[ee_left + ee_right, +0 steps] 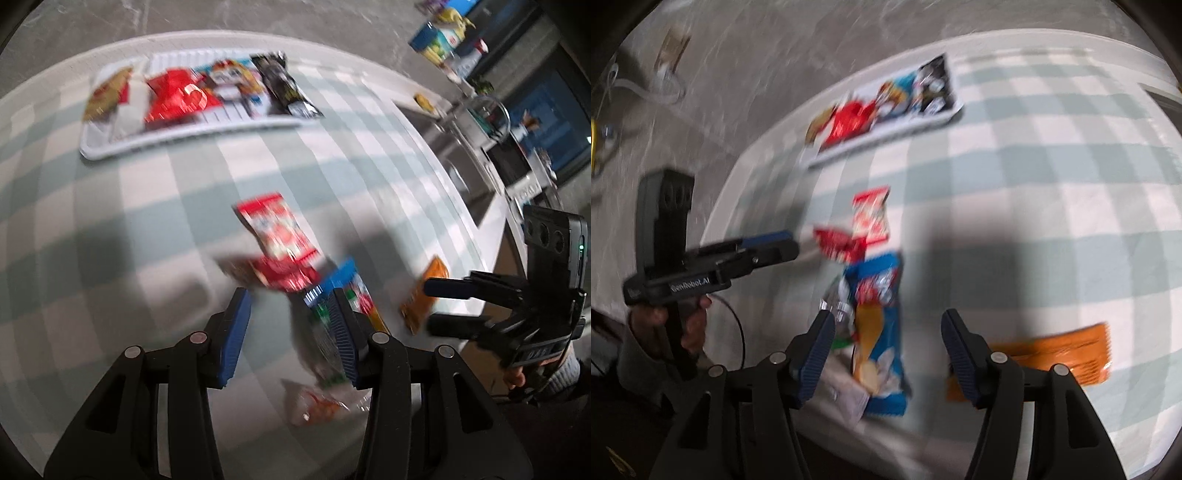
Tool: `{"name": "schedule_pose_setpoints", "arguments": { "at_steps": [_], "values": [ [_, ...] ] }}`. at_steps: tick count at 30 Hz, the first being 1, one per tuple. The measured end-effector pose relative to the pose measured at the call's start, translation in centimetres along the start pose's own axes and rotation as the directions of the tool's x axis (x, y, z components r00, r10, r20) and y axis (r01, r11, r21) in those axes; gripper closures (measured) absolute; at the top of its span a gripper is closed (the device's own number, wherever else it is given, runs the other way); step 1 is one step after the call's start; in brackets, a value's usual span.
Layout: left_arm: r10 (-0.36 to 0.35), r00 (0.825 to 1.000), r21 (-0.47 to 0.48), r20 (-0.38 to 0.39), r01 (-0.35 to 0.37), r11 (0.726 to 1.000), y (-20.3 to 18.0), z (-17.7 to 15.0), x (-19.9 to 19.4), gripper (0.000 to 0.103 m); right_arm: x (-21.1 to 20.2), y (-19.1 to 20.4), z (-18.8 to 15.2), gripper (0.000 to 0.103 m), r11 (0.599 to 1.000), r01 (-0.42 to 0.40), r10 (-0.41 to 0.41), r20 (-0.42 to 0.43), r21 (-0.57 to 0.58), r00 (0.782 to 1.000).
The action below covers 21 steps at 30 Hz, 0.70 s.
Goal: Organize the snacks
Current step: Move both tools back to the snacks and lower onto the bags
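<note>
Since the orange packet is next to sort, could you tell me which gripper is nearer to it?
Right. The right gripper hovers beside the orange packet; the left gripper is farther, beyond the blue packet.

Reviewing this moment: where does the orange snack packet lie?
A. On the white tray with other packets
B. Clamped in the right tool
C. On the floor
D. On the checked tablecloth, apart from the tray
D: the orange packet lies flat on the checked tablecloth, near the right tool, far from the white tray.
</note>
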State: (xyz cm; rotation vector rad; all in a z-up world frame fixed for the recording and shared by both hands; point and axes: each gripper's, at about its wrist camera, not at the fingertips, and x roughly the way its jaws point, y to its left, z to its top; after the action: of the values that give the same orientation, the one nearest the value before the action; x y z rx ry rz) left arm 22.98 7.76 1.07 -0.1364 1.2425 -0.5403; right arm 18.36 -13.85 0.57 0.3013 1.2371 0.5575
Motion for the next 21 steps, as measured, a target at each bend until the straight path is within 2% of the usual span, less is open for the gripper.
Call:
{"name": "schedule_pose_setpoints", "arguments": {
  "at_steps": [6, 21],
  "values": [
    [-0.043, 0.998, 0.007, -0.048, 0.043, 0.999, -1.4, -1.7, 1.6, 0.061, 2.1, 1.5, -1.3, 0.04, 0.997, 0.027, -0.031, -0.066, -0.07, 0.997],
    [-0.094, 0.99, -0.055, -0.102, 0.089, 0.994, -1.7, -2.2, 4.5, 0.06, 4.6, 2.2, -1.7, 0.043, 0.986, 0.084, -0.099, -0.106, -0.141, 0.989]
  ]
}}
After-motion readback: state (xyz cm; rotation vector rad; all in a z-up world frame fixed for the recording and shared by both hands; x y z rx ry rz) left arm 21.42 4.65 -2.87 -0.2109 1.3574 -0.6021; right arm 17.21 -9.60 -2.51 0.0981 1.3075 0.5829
